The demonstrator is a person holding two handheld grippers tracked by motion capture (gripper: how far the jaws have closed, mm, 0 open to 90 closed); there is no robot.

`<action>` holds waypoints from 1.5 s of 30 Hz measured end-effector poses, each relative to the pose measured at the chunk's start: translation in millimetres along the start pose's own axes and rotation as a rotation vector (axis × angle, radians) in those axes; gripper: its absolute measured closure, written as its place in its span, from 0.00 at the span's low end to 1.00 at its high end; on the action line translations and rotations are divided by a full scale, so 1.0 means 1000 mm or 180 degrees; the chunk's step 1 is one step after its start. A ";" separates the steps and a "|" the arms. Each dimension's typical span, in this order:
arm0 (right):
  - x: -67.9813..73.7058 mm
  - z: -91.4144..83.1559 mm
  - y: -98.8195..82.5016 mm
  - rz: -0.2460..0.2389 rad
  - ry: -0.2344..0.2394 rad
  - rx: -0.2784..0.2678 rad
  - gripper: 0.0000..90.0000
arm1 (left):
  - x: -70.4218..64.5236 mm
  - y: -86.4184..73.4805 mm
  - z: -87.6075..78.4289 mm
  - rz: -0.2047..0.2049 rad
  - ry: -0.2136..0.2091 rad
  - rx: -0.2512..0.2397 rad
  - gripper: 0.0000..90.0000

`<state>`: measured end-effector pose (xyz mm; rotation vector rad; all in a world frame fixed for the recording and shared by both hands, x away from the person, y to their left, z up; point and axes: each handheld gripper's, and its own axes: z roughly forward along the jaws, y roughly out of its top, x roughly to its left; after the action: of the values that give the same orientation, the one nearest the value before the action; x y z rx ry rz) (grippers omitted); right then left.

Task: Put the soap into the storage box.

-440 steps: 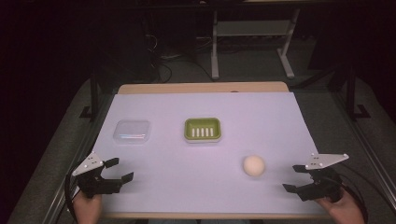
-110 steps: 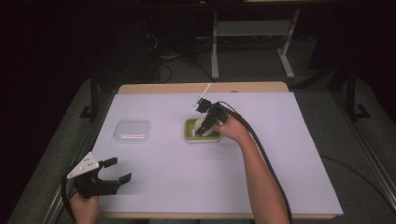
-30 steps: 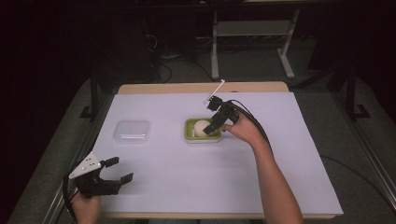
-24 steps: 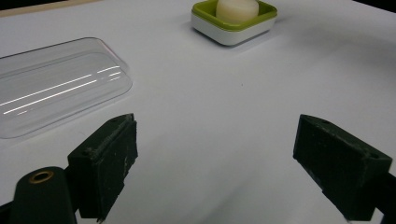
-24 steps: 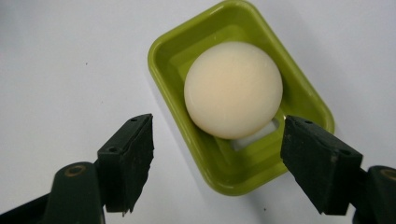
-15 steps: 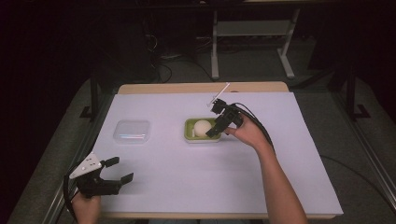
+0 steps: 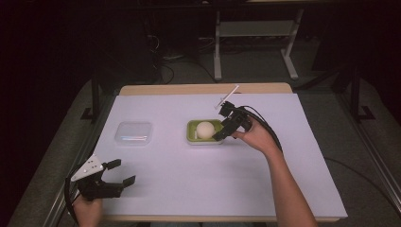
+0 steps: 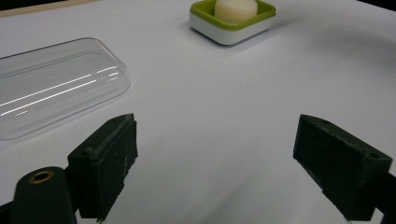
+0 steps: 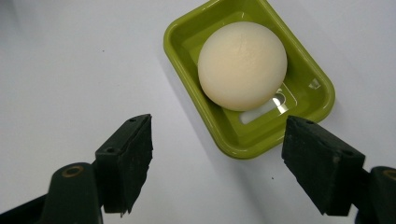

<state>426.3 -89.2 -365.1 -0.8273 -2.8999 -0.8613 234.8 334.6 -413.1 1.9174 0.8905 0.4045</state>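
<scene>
The ball (image 7: 205,129) sits in the green dish (image 7: 191,136) mid-tabletop (image 7: 198,175), free of any grip. The right tool (image 7: 220,134) hangs just beside the dish — jaws wide, holding nothing. The left tool (image 7: 122,173) rests near the front left corner, also wide, with the clear lid (image 7: 134,133) beyond it.

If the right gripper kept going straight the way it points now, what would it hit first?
Most likely the near rim of the green tray, which lies between the open jaws of the right gripper, with the cream ball just beyond it; depth is uncertain.
</scene>
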 end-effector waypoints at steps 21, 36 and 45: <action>0.006 -0.013 -0.024 0.0051 0.0035 -0.0089 0.27 | -0.001 0.001 0.001 0.0003 -0.0007 -0.0018 0.14; 0.007 -0.022 -0.051 0.0117 0.0052 -0.0160 0.27 | -0.002 0.001 0.001 0.0011 -0.0011 -0.0009 0.14; 0.010 -0.026 -0.062 0.0126 0.0019 -0.0167 0.27 | -0.002 0.001 0.002 0.0008 -0.0011 -0.0006 0.14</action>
<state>383.6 -142.0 -373.0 -0.8812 -2.8571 -0.9385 234.7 331.7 -413.0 1.9170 0.8854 0.4034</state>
